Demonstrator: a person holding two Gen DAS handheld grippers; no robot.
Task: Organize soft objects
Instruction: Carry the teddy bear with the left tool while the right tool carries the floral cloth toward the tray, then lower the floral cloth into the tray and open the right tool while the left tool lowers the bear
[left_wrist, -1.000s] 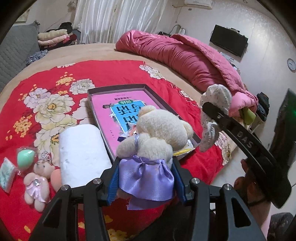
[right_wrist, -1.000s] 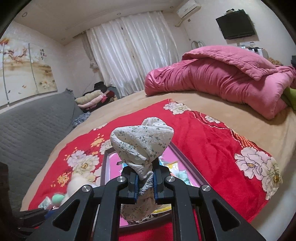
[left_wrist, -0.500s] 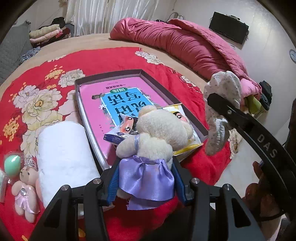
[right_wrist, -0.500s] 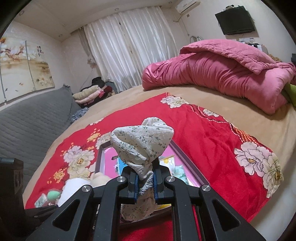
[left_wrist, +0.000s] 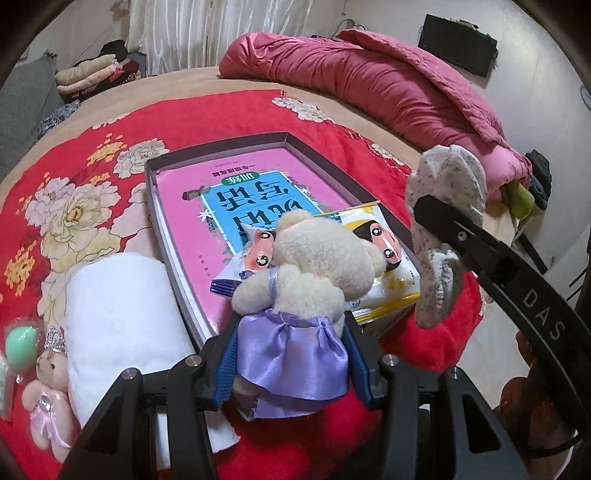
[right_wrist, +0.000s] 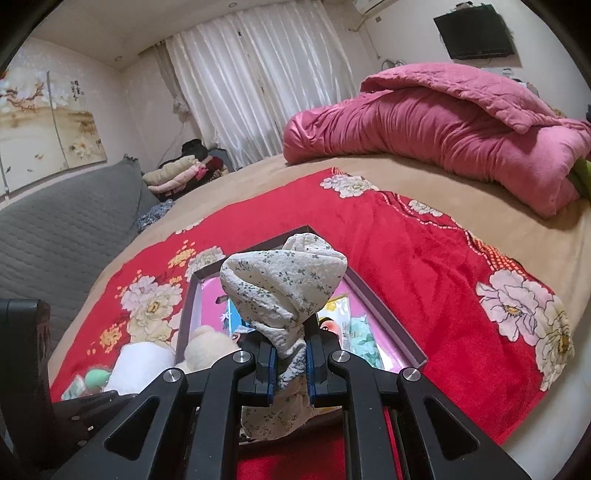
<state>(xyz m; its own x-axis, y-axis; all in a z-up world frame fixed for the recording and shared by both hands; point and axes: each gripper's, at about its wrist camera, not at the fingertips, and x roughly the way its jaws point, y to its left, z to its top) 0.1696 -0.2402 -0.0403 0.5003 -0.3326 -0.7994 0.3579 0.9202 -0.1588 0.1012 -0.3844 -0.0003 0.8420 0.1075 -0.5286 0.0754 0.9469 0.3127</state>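
My left gripper (left_wrist: 291, 354) is shut on a cream teddy bear in a purple satin dress (left_wrist: 306, 280), held just over the near edge of a dark shallow box (left_wrist: 221, 147). The box holds a pink book (left_wrist: 192, 206) and snack packets (left_wrist: 384, 266). My right gripper (right_wrist: 290, 354) is shut on a bunched floral cloth (right_wrist: 284, 284), above the box's near right corner; the cloth also shows in the left wrist view (left_wrist: 443, 206). A white rolled towel (left_wrist: 122, 314), a small pink bear (left_wrist: 48, 402) and a green sponge (left_wrist: 22, 343) lie left of the box.
A red floral blanket (right_wrist: 424, 258) covers the bed. A folded magenta quilt (right_wrist: 443, 125) lies at the far side. Folded clothes (right_wrist: 177, 177) and a grey headboard (right_wrist: 55, 229) are at the far left. The bed edge drops off at the right.
Both grippers have moved forward and lower over the bed. The box and book now look nearer. The bear and the cloth stay gripped.
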